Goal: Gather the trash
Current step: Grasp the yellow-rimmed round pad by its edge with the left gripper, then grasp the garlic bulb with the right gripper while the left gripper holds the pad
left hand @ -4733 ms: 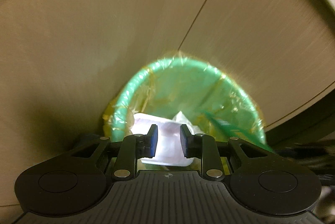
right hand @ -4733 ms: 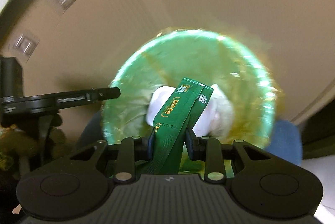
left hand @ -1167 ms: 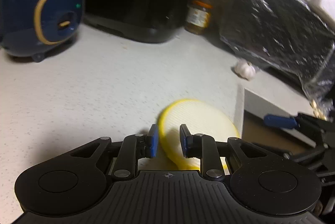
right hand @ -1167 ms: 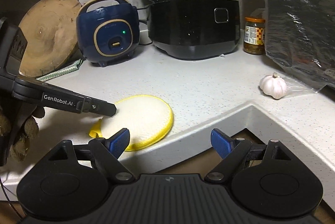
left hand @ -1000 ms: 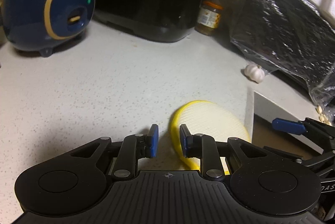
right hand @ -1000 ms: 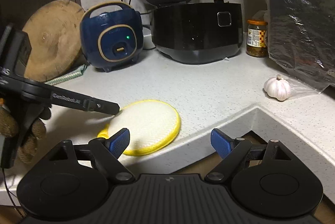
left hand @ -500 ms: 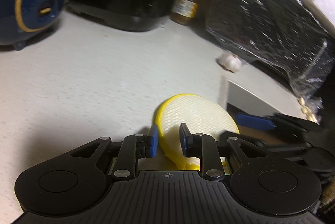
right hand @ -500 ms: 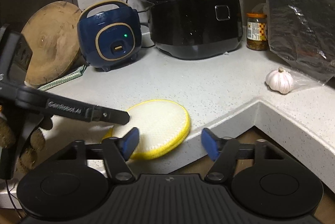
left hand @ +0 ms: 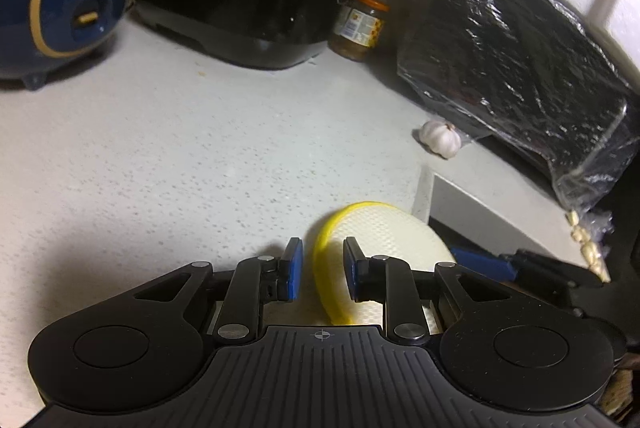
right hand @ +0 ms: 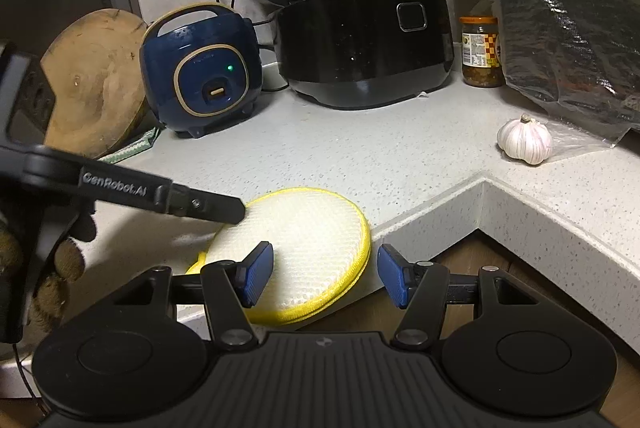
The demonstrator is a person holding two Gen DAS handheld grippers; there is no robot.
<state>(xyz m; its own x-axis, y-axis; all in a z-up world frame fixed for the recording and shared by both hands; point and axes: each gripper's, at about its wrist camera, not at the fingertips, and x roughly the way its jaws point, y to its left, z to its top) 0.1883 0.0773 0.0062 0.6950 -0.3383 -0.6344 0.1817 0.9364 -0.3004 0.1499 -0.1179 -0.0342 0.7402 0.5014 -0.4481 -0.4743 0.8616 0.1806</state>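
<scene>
1. On the counter's [right hand: 360, 156] front edge, L to R: round wooden board [right hand: 92, 80] leaning at the back-left, blue cooker [right hand: 204, 72], black cooker [right hand: 364, 44] w/ lid up, jar [right hand: 480, 50], garlic bulb [right hand: 524, 140], black bag [right hand: 568, 8] far right.
2. Task item: round yellow-rimmed pad [right hand: 312, 248] lies flat near the inner corner of the counter; its near edge overhangs the lip.
3. Left gripper [left hand: 319, 270]: jaws part-open, straddling the pad's left rim; pads do not appear to press it, nothing held.
4. Right gripper [right hand: 323, 274]: jaws roughly half-open, one finger over the pad, the other past the lip over open floor; nothing gripped.
5. Step in hand (judged): pickup approach on the pad, prob. as trash.
6. Next move calls for: one gripper to close on the overhanging rim, then lift clear. Thin, floppy item; expect sag.
7. Clearance: open counter behind the pad; appliances well apart. Free drop in front of the lip. Both grippers crowd the same item, so collision risk between fingers.
</scene>
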